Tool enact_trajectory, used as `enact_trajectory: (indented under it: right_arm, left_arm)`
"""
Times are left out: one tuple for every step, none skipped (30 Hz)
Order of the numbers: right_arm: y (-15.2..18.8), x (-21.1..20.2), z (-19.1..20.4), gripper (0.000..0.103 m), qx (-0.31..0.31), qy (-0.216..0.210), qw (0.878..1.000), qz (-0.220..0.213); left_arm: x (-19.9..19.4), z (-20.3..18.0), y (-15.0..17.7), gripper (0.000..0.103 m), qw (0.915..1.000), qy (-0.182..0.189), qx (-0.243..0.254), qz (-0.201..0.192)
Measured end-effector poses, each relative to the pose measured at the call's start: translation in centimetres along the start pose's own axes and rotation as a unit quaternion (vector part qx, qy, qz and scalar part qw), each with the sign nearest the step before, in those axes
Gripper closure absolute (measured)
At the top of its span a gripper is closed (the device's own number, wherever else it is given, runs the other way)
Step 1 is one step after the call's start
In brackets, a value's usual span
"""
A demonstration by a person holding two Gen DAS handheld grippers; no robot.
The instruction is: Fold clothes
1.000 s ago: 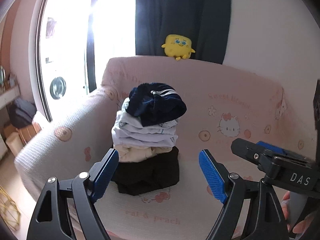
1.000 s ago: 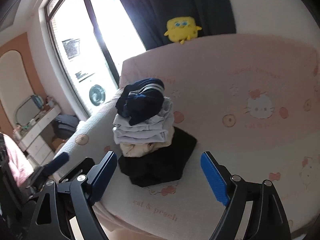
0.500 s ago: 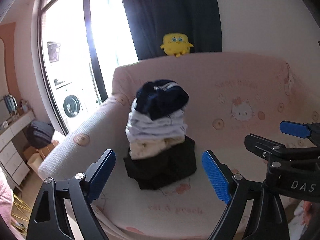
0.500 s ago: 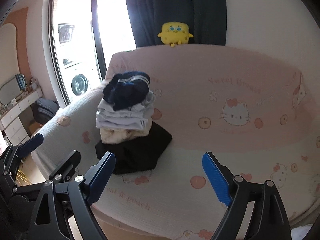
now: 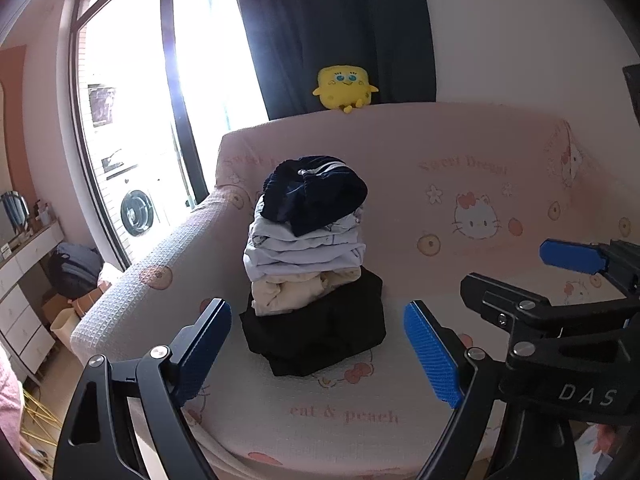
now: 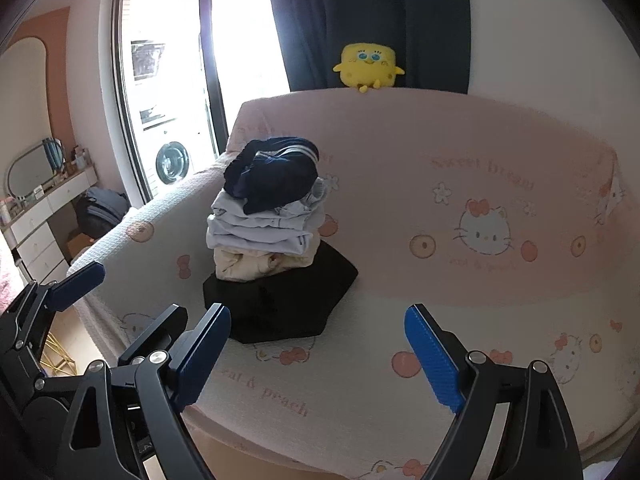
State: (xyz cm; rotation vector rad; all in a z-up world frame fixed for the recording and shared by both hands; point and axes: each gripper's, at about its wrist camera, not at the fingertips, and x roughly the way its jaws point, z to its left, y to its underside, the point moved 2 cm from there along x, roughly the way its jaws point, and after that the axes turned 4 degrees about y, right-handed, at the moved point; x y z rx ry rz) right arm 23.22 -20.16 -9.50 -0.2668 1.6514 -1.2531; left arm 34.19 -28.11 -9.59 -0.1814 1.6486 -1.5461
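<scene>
A stack of folded clothes (image 5: pixel 308 256) (image 6: pixel 268 224) stands on the left part of a pink sofa (image 5: pixel 460 208) (image 6: pixel 460 280). A navy garment with white stripes (image 5: pixel 316 192) tops it, pale lilac pieces lie below, then a cream piece, with a black garment (image 5: pixel 320 332) at the bottom. My left gripper (image 5: pixel 318 344) is open in front of the stack, nothing between its blue pads. My right gripper (image 6: pixel 318 344) is open too and empty, short of the seat to the stack's right. Each gripper shows at the edge of the other's view.
A yellow plush toy (image 5: pixel 346 88) sits on the sofa's backrest before a dark curtain (image 5: pixel 340 32). A bright glass door (image 5: pixel 128 120) with a washing machine (image 5: pixel 138 212) behind it is on the left. A white dresser (image 6: pixel 44 216) and a dark bag (image 6: pixel 100 208) stand by the floor.
Both grippers have drawn back from the stack and rolled level, so the sofa looks smaller and more upright. The stack has not moved. Both stay open and empty.
</scene>
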Motion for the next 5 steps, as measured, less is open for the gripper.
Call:
enact_trajectory:
  right_arm:
    - [0.04,0.09,0.08,0.014,0.001,-0.001,1.000,0.002]
    - [0.08,0.15,0.13,0.014,0.001,-0.003,1.000,0.003]
    - [0.11,0.22,0.19,0.014,0.001,-0.005,1.000,0.004]
    - [0.13,0.27,0.25,0.014,0.001,-0.007,1.000,0.007]
    - [0.13,0.29,0.31,0.014,0.002,-0.009,1.000,0.009]
  left_arm:
    - [-0.01,0.07,0.10,0.015,1.0000,0.002,-0.001,-0.002]
    - [-0.03,0.13,0.20,0.015,1.0000,0.003,-0.002,-0.004]
    - [-0.08,0.18,0.27,0.015,1.0000,0.004,-0.003,-0.005]
    - [-0.14,0.23,0.34,0.015,1.0000,0.005,-0.005,-0.006]
    - [-0.20,0.27,0.38,0.015,1.0000,0.004,-0.008,-0.004]
